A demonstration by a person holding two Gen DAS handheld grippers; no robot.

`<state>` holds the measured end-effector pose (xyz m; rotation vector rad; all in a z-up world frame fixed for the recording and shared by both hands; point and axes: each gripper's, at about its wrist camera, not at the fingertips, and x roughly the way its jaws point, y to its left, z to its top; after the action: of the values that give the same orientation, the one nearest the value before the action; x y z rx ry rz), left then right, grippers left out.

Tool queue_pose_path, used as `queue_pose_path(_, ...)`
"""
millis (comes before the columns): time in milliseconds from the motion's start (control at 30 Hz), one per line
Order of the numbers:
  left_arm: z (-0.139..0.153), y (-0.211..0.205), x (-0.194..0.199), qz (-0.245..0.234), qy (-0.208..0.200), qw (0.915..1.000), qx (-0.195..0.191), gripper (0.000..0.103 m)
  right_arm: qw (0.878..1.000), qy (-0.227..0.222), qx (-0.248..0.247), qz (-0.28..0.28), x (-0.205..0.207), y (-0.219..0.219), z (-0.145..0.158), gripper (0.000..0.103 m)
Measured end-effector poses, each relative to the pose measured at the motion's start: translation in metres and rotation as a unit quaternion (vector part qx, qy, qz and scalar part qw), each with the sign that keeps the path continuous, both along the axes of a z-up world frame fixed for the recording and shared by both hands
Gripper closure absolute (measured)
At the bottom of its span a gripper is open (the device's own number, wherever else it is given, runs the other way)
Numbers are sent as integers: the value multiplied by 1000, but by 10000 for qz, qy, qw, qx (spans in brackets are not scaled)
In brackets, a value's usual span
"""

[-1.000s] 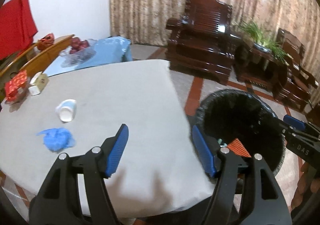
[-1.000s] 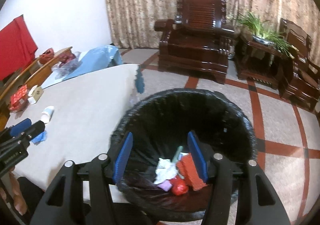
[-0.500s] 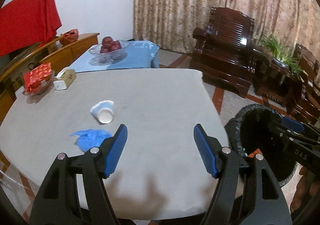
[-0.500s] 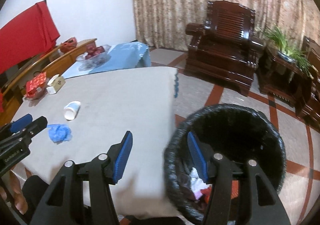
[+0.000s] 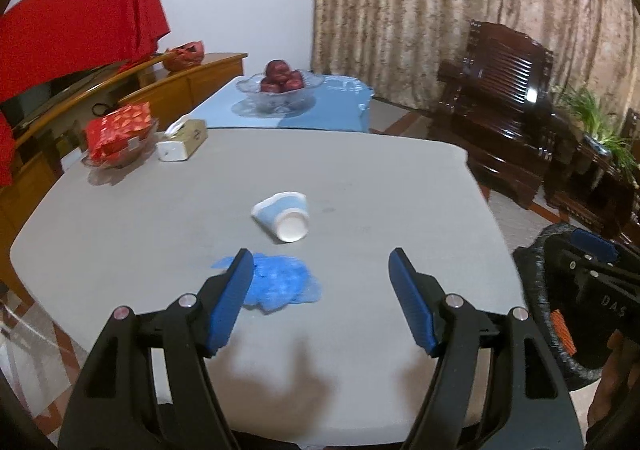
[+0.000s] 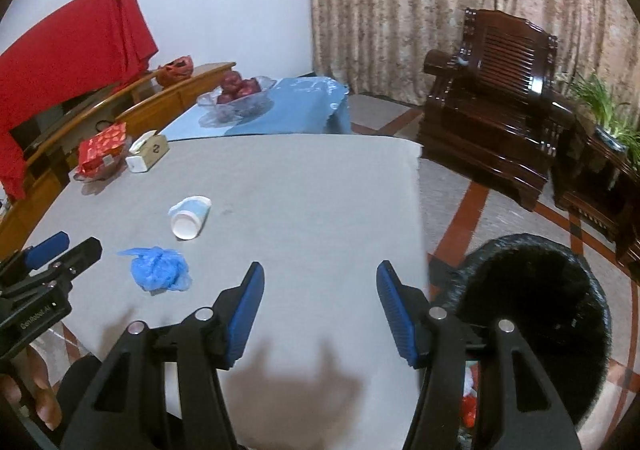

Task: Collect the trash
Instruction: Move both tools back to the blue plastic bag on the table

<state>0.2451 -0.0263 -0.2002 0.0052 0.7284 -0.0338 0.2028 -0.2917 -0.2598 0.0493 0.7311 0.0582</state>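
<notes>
On the gray table (image 5: 360, 178), a soft, light blue plastic wad (image 5: 282, 282) lies just before the empty left gripper (image 5: 320, 290), jaws wide apart like the right gripper's (image 6: 320, 298); pinch its puffy middle.

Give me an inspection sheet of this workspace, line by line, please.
Surface: grey table, covered with a cloth.
Job's things: paper cup tipped on its side; crumpled blue plastic bag nearer the camera; black-lined trash bin on the floor beside the table, trash inside.
Clutter: tissue box, red packet in a glass dish.
Grippers: left tongs open, empty; right tongs open, empty.
Cables: nothing seen.
Surroundings: fruit bowl, wooden armchair, curtain.
</notes>
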Motion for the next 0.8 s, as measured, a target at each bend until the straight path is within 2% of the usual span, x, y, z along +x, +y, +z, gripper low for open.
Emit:
queue_pose_path(333,-17,42,21,318,161,9993,105,34,9996,82,-7,270,28,43,-6,45)
queue_pose_path(667,-33,62,43,422,288,9985,211,33,9988,181,-21,450,50,71,-17,45)
queue_pose_path(800,-44,67,52,395,356,9984,203,24,9984,250,-19,503,57,76,-25,45)
